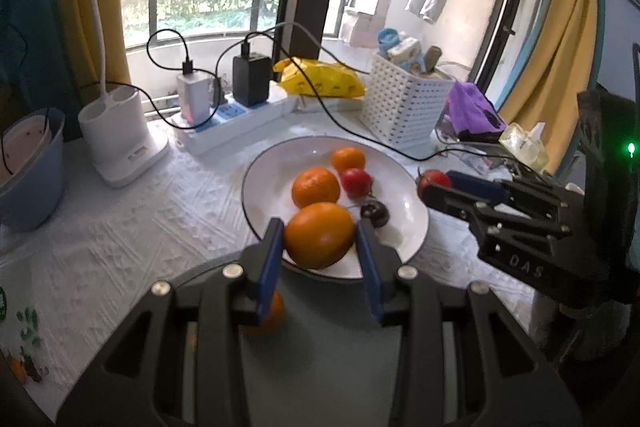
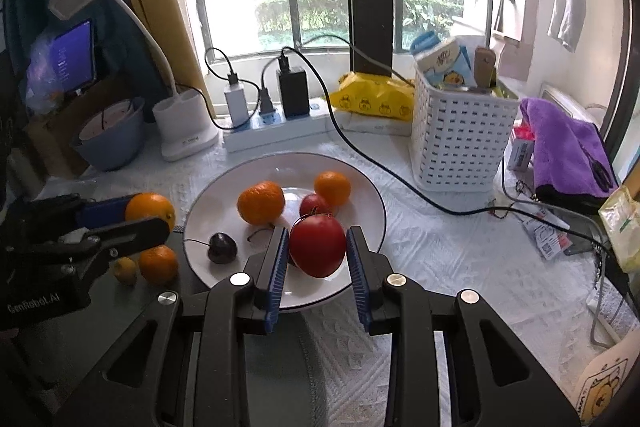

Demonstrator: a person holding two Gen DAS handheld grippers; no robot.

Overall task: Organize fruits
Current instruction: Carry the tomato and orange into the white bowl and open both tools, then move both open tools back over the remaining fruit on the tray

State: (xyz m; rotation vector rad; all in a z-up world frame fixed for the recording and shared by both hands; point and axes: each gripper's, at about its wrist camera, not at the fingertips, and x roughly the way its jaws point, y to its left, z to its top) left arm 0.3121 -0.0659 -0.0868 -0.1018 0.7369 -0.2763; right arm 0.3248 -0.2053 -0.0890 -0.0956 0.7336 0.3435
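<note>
A white plate (image 1: 392, 167) (image 2: 360, 187) holds two oranges (image 1: 316, 186) (image 2: 261, 202), a small red fruit (image 1: 356, 182) (image 2: 314, 205) and a dark cherry (image 1: 375, 213) (image 2: 222, 247). My left gripper (image 1: 320, 233) (image 2: 120, 217) is shut on a large orange (image 1: 320, 234) (image 2: 151, 209) at the plate's near-left rim. My right gripper (image 2: 317, 245) (image 1: 436, 183) is shut on a red tomato (image 2: 318, 245) (image 1: 434, 181) over the plate's right side. A small orange (image 2: 158, 264) (image 1: 268, 315) and a small yellow fruit (image 2: 125, 269) lie on a grey mat (image 2: 120, 307) left of the plate.
Behind the plate are a power strip with chargers (image 2: 276, 125), a black cable (image 2: 400, 183), a white lamp base (image 2: 186, 127), a blue bowl (image 2: 112, 139), a yellow bag (image 2: 376, 99), a white basket (image 2: 460, 143) and a purple cloth (image 2: 568, 151).
</note>
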